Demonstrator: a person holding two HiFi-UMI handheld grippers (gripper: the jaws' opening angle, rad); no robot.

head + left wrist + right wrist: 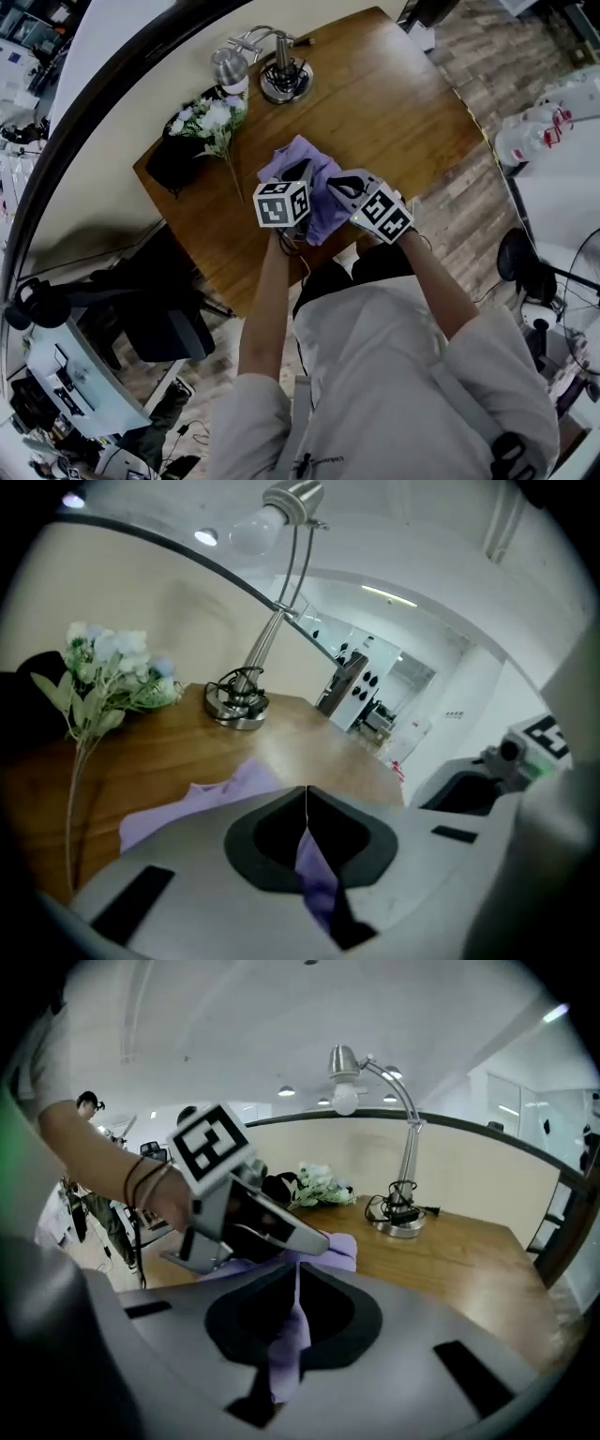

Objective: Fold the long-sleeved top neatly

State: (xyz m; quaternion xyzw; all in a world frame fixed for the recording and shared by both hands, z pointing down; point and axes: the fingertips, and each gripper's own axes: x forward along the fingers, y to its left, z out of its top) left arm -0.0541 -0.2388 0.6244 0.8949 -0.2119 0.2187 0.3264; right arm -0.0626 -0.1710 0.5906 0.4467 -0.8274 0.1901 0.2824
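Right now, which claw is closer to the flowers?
Left. The left claw grips the purple top on the side toward the flowers. The right claw grips it too, but farther from them, on the left claw's other side.

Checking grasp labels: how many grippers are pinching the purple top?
2. The left gripper pinches the purple top above the table; the right gripper pinches it close beside, on the right.
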